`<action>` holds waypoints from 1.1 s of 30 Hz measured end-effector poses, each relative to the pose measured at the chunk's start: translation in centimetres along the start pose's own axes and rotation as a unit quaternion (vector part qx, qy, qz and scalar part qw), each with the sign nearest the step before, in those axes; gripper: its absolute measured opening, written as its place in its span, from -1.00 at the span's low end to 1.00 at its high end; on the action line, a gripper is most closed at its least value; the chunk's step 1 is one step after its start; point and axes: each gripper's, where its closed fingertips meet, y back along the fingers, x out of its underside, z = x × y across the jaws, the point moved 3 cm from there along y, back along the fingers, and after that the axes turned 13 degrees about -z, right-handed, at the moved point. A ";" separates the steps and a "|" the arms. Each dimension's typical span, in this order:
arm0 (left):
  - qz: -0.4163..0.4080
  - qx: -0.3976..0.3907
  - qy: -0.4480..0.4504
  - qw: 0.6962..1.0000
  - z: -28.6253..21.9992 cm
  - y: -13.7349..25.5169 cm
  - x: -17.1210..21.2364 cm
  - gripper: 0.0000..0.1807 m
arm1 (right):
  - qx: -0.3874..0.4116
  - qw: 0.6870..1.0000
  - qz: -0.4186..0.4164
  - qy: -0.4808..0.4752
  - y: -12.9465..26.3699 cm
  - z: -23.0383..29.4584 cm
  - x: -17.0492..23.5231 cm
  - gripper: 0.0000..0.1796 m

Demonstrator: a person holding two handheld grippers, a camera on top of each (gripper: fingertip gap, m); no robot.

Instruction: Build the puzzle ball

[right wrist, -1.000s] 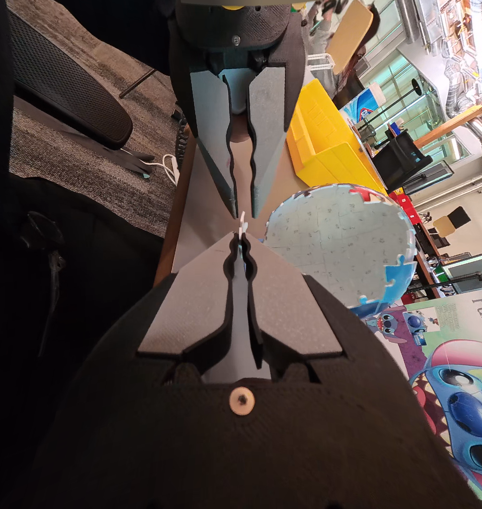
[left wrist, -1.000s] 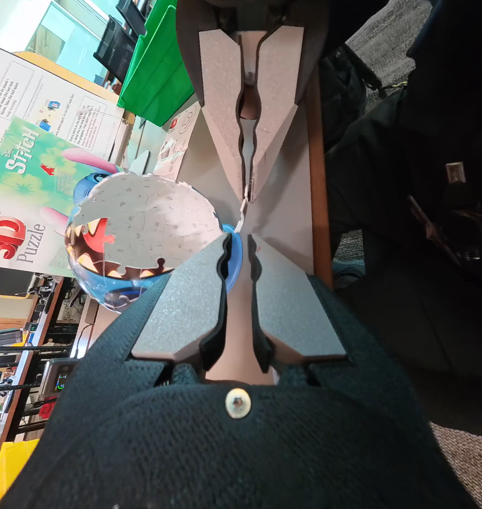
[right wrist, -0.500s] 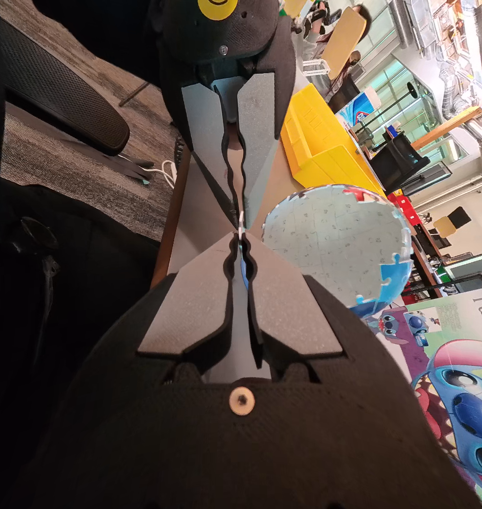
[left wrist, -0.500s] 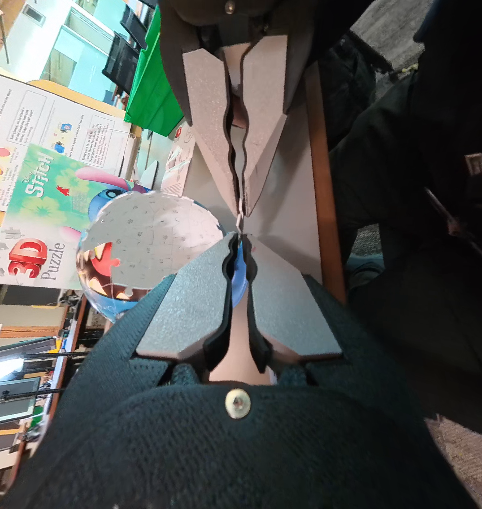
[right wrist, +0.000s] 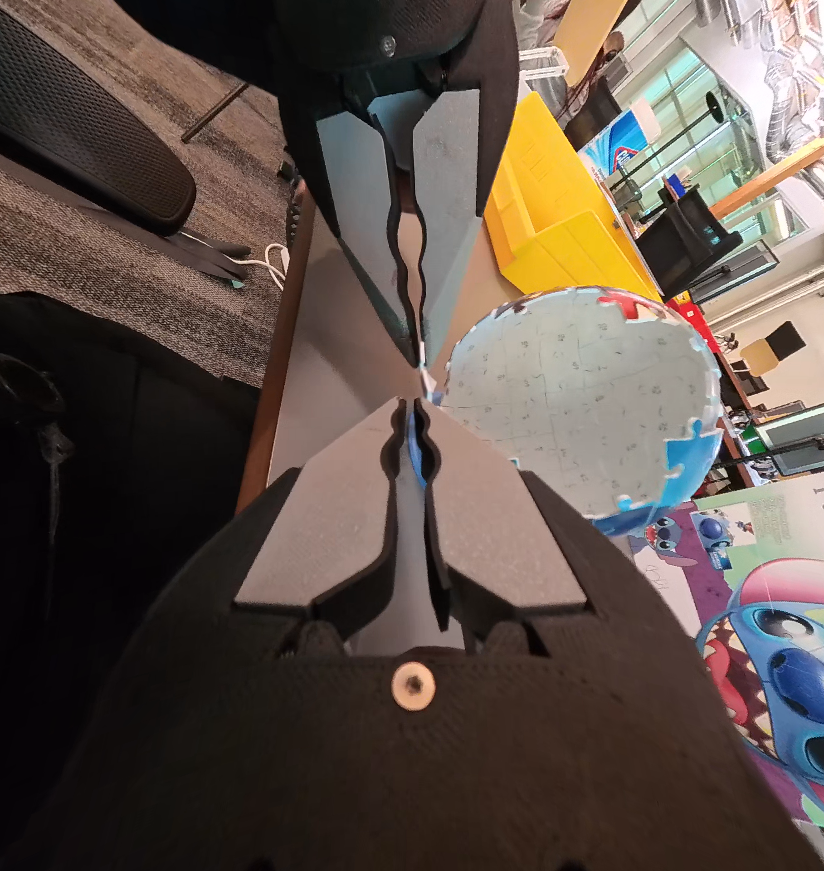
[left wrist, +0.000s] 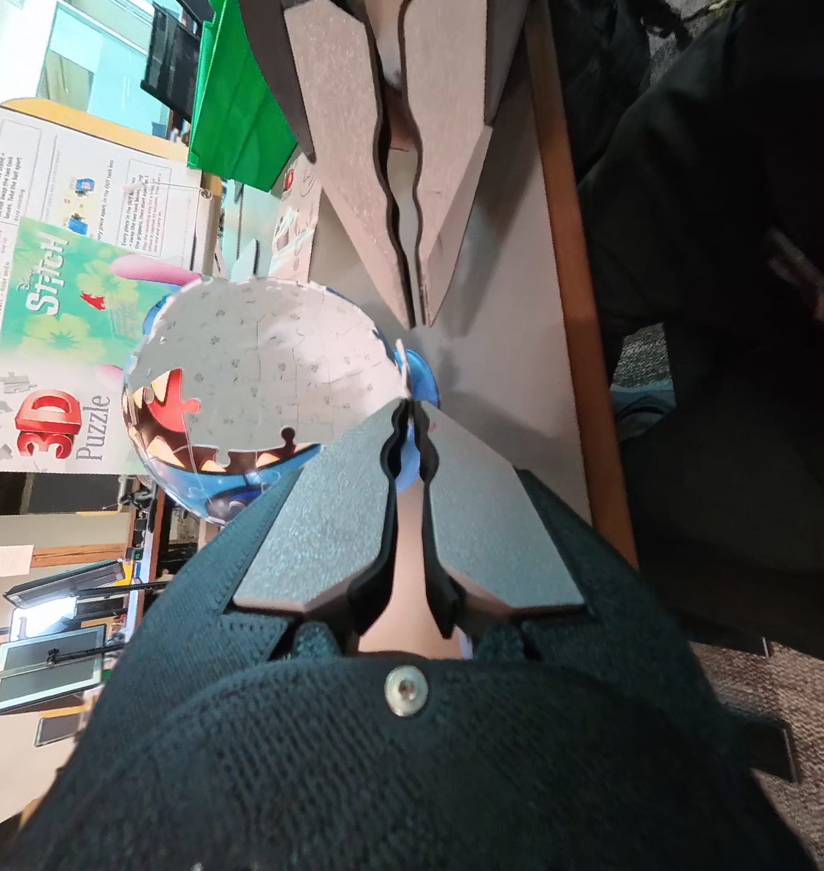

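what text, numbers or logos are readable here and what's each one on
I won't quote writing; here is what bears it.
Puzzle box: large title lettering, legible.
White instruction sheet: small print, mostly blurred.
Puzzle ball: tiny numbers on the inner piece faces, too small to read.
Blue-and-white poster: logo, blurred.
Paper note: unreadable.
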 end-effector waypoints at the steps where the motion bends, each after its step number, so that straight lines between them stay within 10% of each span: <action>1: 0.002 0.002 -0.005 1.000 0.0 0.1 0.1 -1.00 | 0.001 1.000 -0.002 0.001 0.0 0.0 -0.1 -1.00; 17: -0.014 0.009 -0.002 1.000 0.3 -0.3 0.9 -1.00 | -0.001 1.000 0.005 0.002 0.8 0.1 0.3 -1.00; 33: -0.015 0.015 0.041 0.999 0.7 -0.1 1.3 -1.00 | 0.088 0.981 0.073 -0.158 11.1 -7.1 9.2 -0.91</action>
